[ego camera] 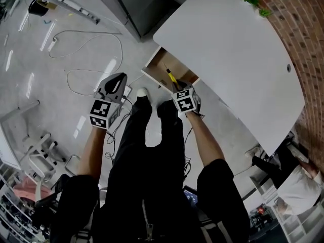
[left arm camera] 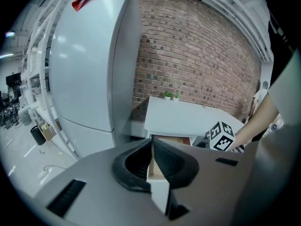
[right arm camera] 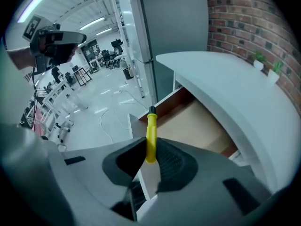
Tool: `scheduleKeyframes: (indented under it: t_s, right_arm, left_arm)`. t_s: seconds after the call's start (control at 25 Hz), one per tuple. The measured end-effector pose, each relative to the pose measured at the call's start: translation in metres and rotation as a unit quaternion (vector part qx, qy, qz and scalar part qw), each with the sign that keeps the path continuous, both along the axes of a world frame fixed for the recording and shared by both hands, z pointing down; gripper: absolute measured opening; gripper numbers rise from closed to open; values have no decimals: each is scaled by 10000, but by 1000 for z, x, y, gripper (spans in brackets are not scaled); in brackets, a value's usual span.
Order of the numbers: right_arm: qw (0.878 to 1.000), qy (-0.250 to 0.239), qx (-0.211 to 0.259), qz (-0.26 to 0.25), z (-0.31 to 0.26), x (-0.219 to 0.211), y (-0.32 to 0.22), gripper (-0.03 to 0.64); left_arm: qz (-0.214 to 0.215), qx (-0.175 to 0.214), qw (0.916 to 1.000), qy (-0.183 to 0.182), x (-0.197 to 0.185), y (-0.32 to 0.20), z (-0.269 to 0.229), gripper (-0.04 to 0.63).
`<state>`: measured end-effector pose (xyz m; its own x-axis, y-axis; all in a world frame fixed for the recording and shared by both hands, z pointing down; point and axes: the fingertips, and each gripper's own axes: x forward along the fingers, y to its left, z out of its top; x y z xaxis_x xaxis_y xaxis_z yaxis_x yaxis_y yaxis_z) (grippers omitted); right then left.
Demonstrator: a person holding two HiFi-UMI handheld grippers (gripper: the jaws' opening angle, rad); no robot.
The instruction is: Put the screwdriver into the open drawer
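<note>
Far left, the pale grey floor [ego camera: 45,80] shines under the ceiling lights, and thin white cables [ego camera: 91,54] loop loosely across it. White racks [ego camera: 35,156] crowd the lower left corner, cut off by the edge. A tall grey cabinet [left arm camera: 89,65] stands at the back.

The left gripper [ego camera: 119,78] hangs over the floor, well apart from the drawer. Its jaws are pressed together at the tips with nothing between them.

Just right of it, past the wearer's white shoe [ego camera: 143,92], the drawer [ego camera: 178,68] is pulled out from under the table, showing its wooden inside. The right gripper [ego camera: 178,89] is above the drawer's front edge, tilted steeply down. Its jaws pinch the yellow handle of the screwdriver [ego camera: 171,77], which points away towards the drawer. The screwdriver is in the gripper, not lying in the drawer.

The white table [ego camera: 233,49] has a bare, rounded top running along a red brick wall [ego camera: 298,39]. Small green plants [ego camera: 255,1] sit at its far end. At the far right another person [ego camera: 296,184] in a white top sits on the floor, partly cut off.

The back of the drawer is hidden under the table top. The screwdriver's metal shaft is too thin to follow, so I cannot tell whether its tip touches the wood. From the left gripper's side, only the marker cube of the right gripper shows.
</note>
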<state>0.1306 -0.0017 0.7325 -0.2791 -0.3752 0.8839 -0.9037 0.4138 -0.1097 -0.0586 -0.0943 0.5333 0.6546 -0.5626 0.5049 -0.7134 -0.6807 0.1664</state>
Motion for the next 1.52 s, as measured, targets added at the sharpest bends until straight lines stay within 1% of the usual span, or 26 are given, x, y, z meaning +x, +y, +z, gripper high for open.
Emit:
scheduleKeyframes:
  t_s: [0.16, 0.4, 0.64, 0.92, 1.08, 1.32, 1.4, 1.52]
  right_arm:
    - [9993, 99, -288, -195, 35, 3, -2, 77]
    - [9962, 215, -696, -478, 88, 1, -4, 77]
    - [9909, 402, -1097, -668, 135, 3, -14, 77]
    - [9816, 462, -1639, -869, 168, -5, -17, 77]
    - [9795, 579, -1725, -864, 189, -1, -18, 78]
    - [9766, 689, -1843, -870, 199, 3, -17, 81]
    - [9785, 741, -1748, -804, 203, 7, -19, 83]
    - [9837, 586, -1579, -639, 203, 3, -26, 97]
  left_arm:
    - [-78, -73, 9999, -6, 0, 1, 11, 35]
    - [-16, -218, 9996, -163, -2, 12, 38, 35]
    - [-265, -463, 9984, -195, -16, 17, 65, 35]
    - [-514, -672, 9959, -317, -35, 23, 89, 35]
    - [-624, -729, 9946, -389, -46, 23, 96, 35]
    - [-701, -786, 9935, -435, -50, 27, 102, 35]
    - [-728, -791, 9933, -426, -51, 28, 102, 35]
    - [-719, -779, 9935, -404, -49, 26, 100, 35]
